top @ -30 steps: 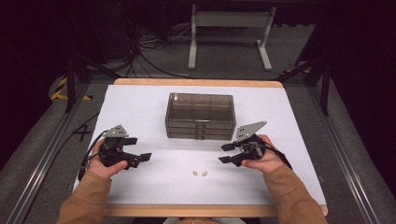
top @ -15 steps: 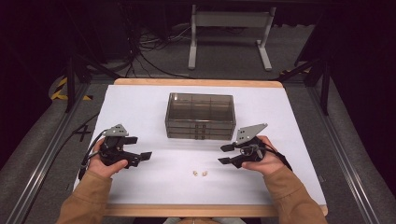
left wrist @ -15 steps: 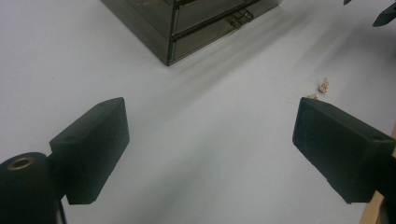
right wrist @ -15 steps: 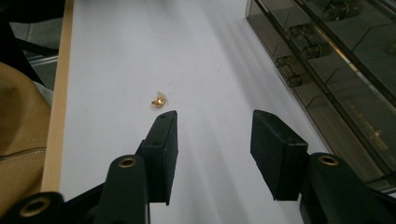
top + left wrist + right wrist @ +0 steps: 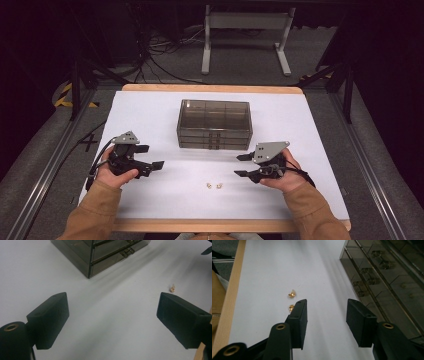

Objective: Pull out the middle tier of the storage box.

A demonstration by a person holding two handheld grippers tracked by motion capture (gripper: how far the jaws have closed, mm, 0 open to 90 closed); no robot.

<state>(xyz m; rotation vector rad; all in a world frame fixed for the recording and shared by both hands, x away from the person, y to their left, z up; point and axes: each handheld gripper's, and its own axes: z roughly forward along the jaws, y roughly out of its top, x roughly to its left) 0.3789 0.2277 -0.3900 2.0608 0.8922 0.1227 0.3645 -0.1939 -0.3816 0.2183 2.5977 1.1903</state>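
Nothing shifted since earlier frames: both hands sit where they were, my jaws keep same gap. Right gripper (image 5: 243, 165) jaws apart, empty, pointing toward table centre. Left gripper (image 5: 154, 156) jaws wide apart, empty, hovering over white table (image 5: 310, 130). Two small gold pieces (image 5: 291, 300) lie on table just beside right gripper's near jaw, apart from it; earrings maybe, too small to tell. Smoky plastic drawer box (image 5: 214, 124) stands behind both grippers, drawers closed, small items dimly visible inside.
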